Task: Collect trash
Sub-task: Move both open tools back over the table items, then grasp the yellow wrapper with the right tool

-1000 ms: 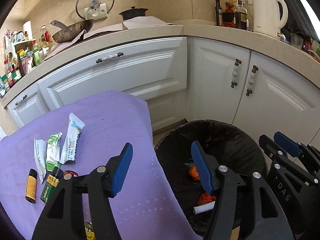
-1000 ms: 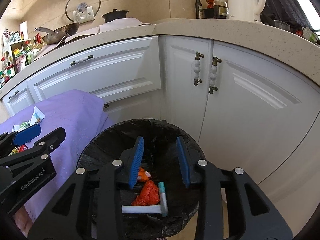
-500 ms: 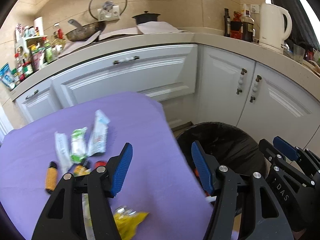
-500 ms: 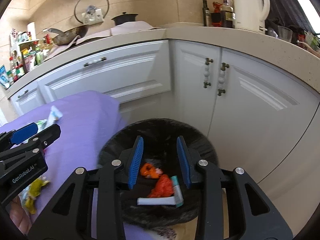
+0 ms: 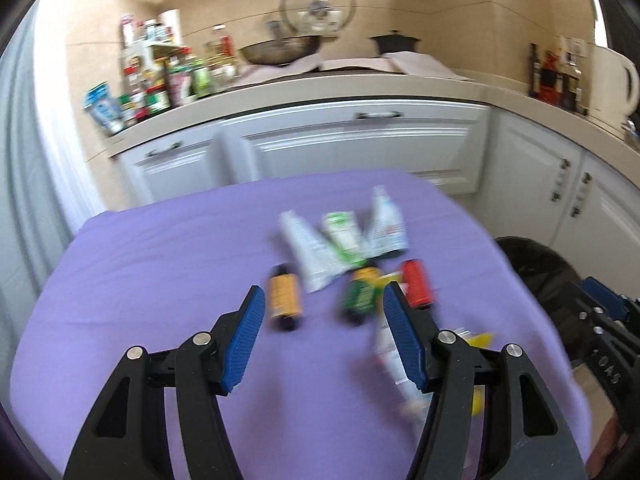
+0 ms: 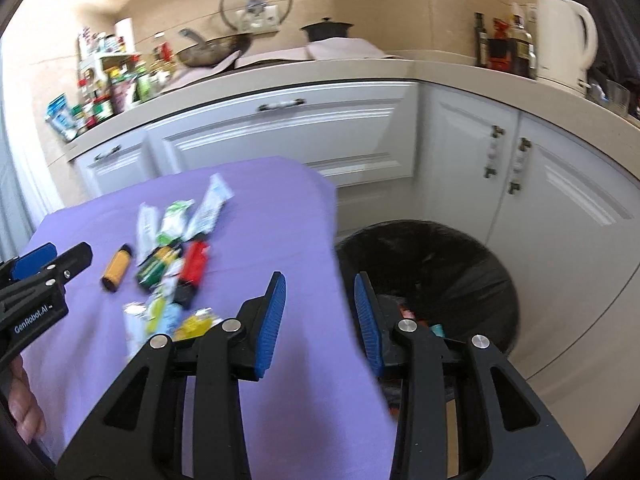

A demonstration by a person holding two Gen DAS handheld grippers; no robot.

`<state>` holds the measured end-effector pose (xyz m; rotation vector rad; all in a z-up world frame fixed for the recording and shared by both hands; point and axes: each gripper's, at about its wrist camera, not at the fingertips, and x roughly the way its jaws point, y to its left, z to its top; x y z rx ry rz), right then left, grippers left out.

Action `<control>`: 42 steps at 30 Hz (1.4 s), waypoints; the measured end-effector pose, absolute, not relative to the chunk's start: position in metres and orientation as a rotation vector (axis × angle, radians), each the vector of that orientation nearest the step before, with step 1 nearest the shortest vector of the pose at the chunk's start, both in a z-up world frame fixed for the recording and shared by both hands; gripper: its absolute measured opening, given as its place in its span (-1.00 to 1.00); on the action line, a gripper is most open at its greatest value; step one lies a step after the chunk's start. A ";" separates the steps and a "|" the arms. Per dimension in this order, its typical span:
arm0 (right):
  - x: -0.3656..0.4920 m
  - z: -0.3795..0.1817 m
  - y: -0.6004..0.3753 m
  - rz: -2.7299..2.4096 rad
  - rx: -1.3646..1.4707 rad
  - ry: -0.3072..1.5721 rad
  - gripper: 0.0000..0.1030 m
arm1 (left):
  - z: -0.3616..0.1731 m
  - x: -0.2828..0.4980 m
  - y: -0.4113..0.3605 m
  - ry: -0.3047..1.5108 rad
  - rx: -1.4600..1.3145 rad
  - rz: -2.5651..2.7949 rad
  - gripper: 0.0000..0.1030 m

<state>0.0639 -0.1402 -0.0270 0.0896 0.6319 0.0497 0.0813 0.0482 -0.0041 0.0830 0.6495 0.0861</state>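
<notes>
Left wrist view: your left hand-held gripper (image 5: 324, 328) hovers over purple tabletop (image 5: 168, 264), jaws wide, nothing between pads. Trash ahead of fingers: orange lighter (image 5: 284, 298), green lighter (image 5: 360, 294), red lighter (image 5: 416, 288), three white tubes (image 5: 344, 236) behind. Image blurred.

Right wrist view: your right hand-held gripper (image 6: 320, 320) sits over tabletop edge, jaws narrow but apart, empty. Black-lined trash bin (image 6: 432, 264) on floor just right of tabletop, discarded items inside. Crumpled wrappers (image 6: 168, 316) lie near lighters.
</notes>
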 end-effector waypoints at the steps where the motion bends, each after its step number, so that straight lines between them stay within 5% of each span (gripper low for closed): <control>1: 0.062 -0.028 -0.135 0.058 0.087 0.635 -0.31 | -0.005 0.079 0.057 0.653 0.075 0.102 0.17; 16: 0.056 -0.052 -0.069 0.132 0.012 0.727 -0.30 | -0.032 0.042 0.169 0.707 -0.023 0.311 0.20; 36: 0.060 -0.061 -0.050 0.177 -0.001 0.772 -0.18 | -0.041 0.041 0.176 0.731 -0.044 0.303 0.21; 39: 0.061 -0.063 -0.048 0.194 0.005 0.785 -0.24 | -0.042 0.041 0.177 0.731 -0.047 0.307 0.21; 42: 0.061 -0.065 -0.046 0.212 0.002 0.792 -0.59 | -0.043 0.041 0.178 0.735 -0.049 0.308 0.21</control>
